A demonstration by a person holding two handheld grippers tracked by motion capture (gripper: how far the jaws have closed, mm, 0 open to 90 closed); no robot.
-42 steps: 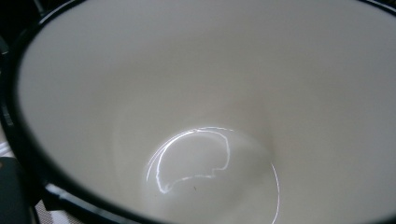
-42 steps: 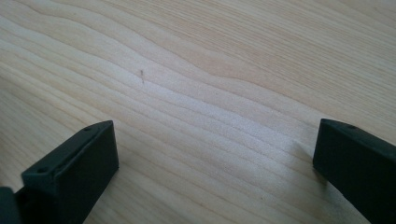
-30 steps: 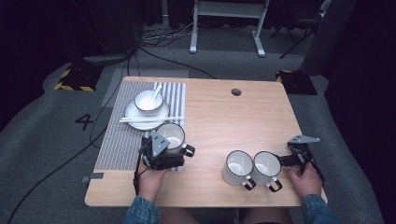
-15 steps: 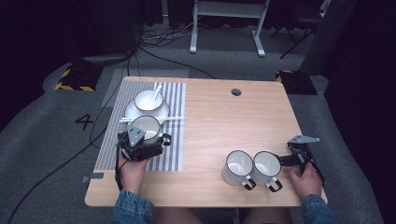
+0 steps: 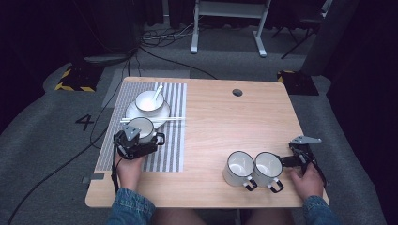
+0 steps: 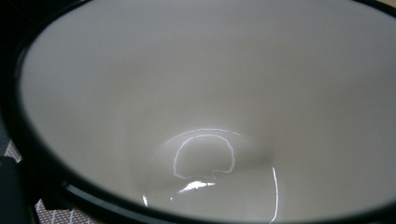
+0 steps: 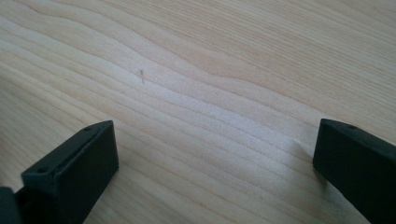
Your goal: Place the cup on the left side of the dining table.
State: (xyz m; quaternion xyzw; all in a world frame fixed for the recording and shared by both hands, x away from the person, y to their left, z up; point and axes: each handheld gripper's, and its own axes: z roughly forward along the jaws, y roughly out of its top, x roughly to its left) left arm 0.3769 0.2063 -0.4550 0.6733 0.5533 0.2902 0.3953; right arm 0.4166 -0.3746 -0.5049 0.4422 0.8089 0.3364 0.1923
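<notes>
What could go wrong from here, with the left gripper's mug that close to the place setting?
The mug in the left gripper sits right by the chopsticks and the plate; any push forward could knock the chopsticks off or jolt the bowl and spoon. The right gripper, open, rests close beside two mugs that look to be touching; a nudge could shift both.

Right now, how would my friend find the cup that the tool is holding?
Start at the striped placemat on the left side of the wooden table. Near its front, just before the plate with the bowl and chopsticks, sits a white mug with a dark rim. It is the one gripped by the left tool, while the two other mugs stand together on bare wood at the right.
</notes>
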